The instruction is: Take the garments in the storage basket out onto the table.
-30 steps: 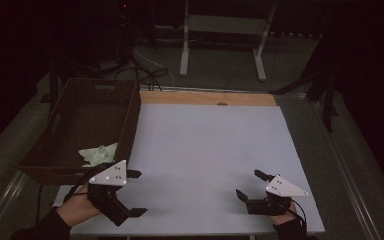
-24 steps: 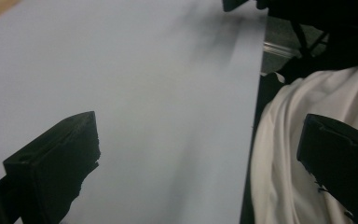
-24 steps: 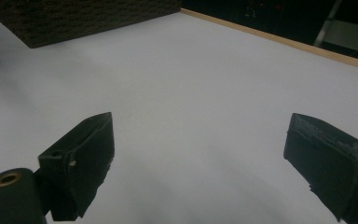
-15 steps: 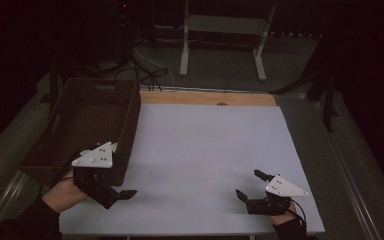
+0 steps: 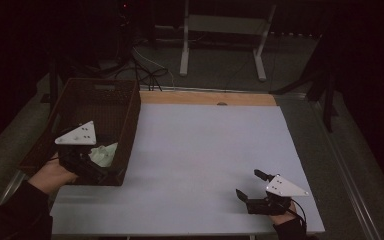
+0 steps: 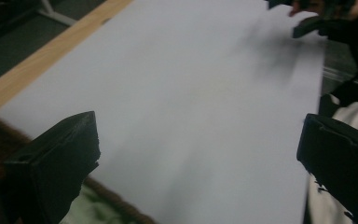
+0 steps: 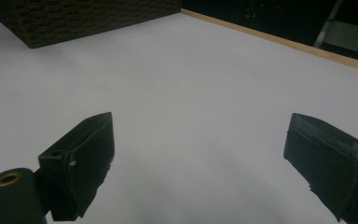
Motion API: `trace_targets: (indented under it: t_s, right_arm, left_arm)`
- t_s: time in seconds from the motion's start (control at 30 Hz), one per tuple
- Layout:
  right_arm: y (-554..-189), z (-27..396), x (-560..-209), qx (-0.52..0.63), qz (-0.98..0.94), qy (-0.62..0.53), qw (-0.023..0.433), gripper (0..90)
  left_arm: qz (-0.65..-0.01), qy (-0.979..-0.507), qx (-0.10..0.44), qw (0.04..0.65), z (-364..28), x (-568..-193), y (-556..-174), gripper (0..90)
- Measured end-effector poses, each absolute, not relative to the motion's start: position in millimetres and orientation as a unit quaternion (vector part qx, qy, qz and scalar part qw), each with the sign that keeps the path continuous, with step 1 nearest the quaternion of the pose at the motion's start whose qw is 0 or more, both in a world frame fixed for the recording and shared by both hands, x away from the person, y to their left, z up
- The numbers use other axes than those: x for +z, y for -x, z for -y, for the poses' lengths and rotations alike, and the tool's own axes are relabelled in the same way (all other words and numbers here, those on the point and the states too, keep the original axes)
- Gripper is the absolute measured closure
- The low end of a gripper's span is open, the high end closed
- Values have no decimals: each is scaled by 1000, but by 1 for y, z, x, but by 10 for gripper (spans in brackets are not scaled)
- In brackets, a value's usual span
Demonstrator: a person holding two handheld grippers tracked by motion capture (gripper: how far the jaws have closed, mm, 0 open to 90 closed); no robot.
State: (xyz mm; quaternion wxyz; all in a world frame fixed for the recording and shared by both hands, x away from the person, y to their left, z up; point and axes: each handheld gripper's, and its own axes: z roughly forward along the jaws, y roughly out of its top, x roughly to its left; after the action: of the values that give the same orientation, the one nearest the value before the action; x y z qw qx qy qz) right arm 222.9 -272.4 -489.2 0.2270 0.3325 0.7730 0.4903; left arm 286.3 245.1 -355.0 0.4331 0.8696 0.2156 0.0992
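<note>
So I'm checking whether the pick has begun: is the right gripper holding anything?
No: the right gripper has its fingers spread wide apart, with bare white table showing between them.

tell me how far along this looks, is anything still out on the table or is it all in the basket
Done, apparently: a pale green item lies inside the brown basket. In hand: nothing; the left gripper hangs open over the basket's near end, and the right gripper is open above the white table. Left: nothing loose shows on the white surface.
</note>
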Motion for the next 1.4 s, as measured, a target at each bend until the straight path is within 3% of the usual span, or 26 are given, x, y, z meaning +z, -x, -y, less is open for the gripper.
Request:
trace_targets:
  t_s: [0.33, 0.7, 0.93, 1.17, 1.4]
  right_arm:
    - [-224, 272, -491, 489, -776, -331, 223, 88]
    - [-224, 272, -493, 488, -778, -331, 219, 88]
    - [-225, 273, -494, 488, -777, -333, 218, 88]
    - [-226, 275, -495, 488, -776, -336, 217, 89]
    - [-227, 275, -496, 487, -776, -338, 215, 89]
  left_arm:
    - [-260, -854, 147, 425, -282, -366, -320, 0]
    - [-280, -852, 151, 415, -300, -390, -350, 0]
    - [-281, -872, 147, 373, -303, -419, -370, 0]
    - [-313, -885, 95, 332, -311, -441, -384, 0]
    - [-295, -909, 58, 290, -307, -457, -390, 0]
